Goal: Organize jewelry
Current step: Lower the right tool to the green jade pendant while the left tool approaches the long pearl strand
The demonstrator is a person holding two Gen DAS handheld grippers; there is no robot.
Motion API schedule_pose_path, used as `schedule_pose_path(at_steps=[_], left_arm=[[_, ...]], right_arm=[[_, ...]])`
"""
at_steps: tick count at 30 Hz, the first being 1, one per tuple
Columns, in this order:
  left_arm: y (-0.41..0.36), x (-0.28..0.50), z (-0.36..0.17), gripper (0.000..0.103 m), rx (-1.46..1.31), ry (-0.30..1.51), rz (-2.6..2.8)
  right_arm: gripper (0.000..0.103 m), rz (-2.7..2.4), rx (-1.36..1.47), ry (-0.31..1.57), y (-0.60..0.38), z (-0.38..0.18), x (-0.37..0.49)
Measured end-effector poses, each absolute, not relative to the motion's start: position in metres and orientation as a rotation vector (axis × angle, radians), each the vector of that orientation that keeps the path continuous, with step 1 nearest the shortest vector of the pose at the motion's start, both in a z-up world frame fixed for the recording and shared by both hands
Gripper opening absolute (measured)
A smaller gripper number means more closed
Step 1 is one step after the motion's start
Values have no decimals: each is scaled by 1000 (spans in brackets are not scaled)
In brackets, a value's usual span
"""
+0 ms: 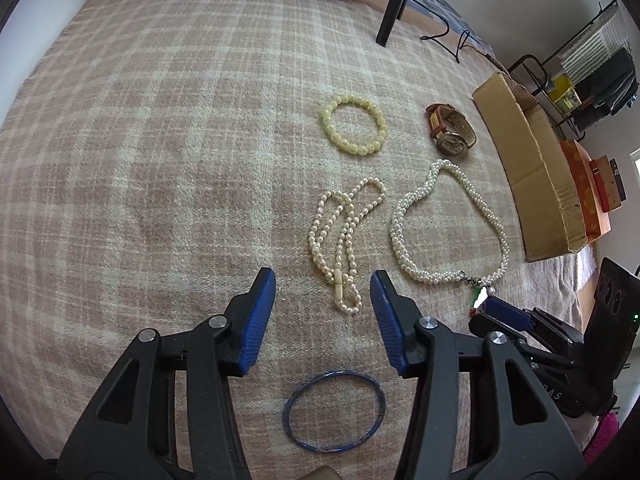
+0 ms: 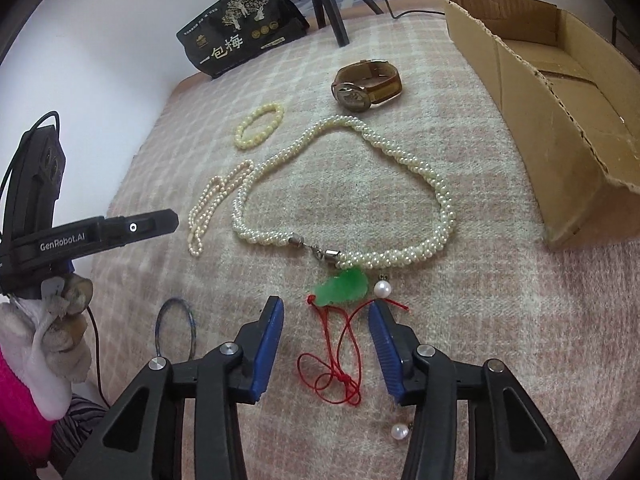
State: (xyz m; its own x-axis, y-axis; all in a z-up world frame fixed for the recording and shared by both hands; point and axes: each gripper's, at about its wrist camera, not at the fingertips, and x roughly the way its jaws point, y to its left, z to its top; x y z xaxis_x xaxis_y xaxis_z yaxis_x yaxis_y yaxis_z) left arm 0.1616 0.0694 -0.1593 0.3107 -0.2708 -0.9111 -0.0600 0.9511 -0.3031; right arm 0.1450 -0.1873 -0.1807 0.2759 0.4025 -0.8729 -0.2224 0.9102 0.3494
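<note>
Jewelry lies on a pink plaid blanket. My left gripper is open, its tips either side of the near end of a thin pearl strand. A blue bangle lies between its arms. A yellow bead bracelet, a brown-strap watch and a twisted pearl necklace lie beyond. My right gripper is open over a green jade pendant on a red cord, just below the twisted necklace. Two pearl earrings lie near it.
An open cardboard box stands at the right edge of the blanket; it also shows in the left wrist view. A black snack bag and tripod legs stand at the far edge. Orange and red boxes lie beyond the carton.
</note>
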Motion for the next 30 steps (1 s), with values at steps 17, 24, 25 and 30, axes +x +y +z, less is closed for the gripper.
schedule_pose_path(at_steps=[17,24,25,30], left_arm=[[48,178,-176,51,-237,1277,-142],[38,179,-169,51,-136,1246,-84],[37,179,-169,51,-114,1250,-85],[33,184,-179,51,-84,1268,-78]], right_arm=[[47,376,-13,1175,-164,-183,148],[47,366,-87,1161,-156,-184,149],[47,364,-87,1162,-156,-184,149],[47,361,-113,1159,-153,-184,148]])
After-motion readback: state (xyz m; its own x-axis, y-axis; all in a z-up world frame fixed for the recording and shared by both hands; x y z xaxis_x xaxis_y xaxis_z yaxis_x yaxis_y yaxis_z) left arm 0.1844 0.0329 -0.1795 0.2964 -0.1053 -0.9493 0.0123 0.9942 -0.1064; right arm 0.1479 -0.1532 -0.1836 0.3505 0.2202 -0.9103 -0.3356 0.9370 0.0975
